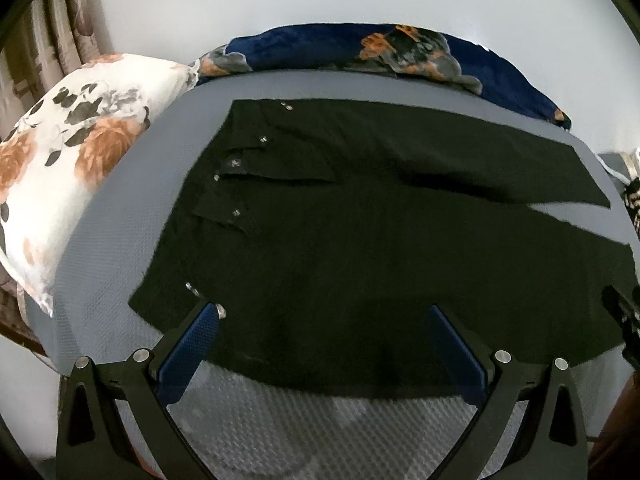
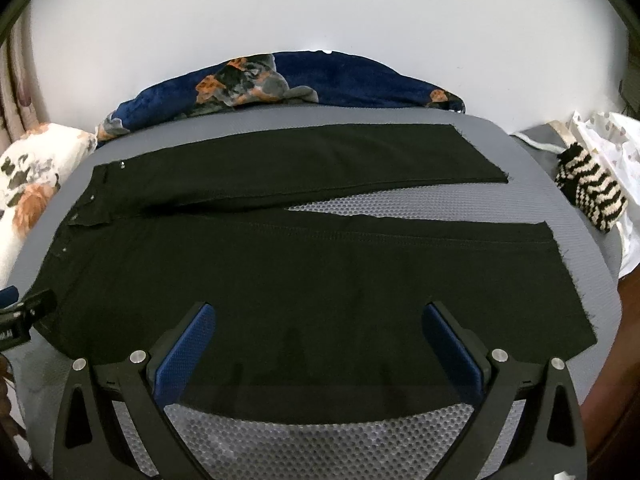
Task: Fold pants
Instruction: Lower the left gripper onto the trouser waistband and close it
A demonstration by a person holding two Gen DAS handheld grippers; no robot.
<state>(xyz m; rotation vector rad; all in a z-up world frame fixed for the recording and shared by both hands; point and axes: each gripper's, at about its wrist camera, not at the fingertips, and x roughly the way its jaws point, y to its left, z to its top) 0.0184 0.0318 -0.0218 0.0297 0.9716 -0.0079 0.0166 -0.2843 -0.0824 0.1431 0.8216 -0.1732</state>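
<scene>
Black pants lie flat on a grey textured mat, waistband with metal buttons to the left, both legs running right with a narrow gap between them. My left gripper is open, its blue pads over the near edge of the pants by the waist. My right gripper hovers open above the near leg of the pants. The right gripper's tip shows at the right edge of the left wrist view, and the left gripper's tip at the left edge of the right wrist view.
A white floral pillow lies left of the mat. A dark blue floral blanket is bunched along the far side against a white wall. A striped knitted item and pale cloth sit at the right.
</scene>
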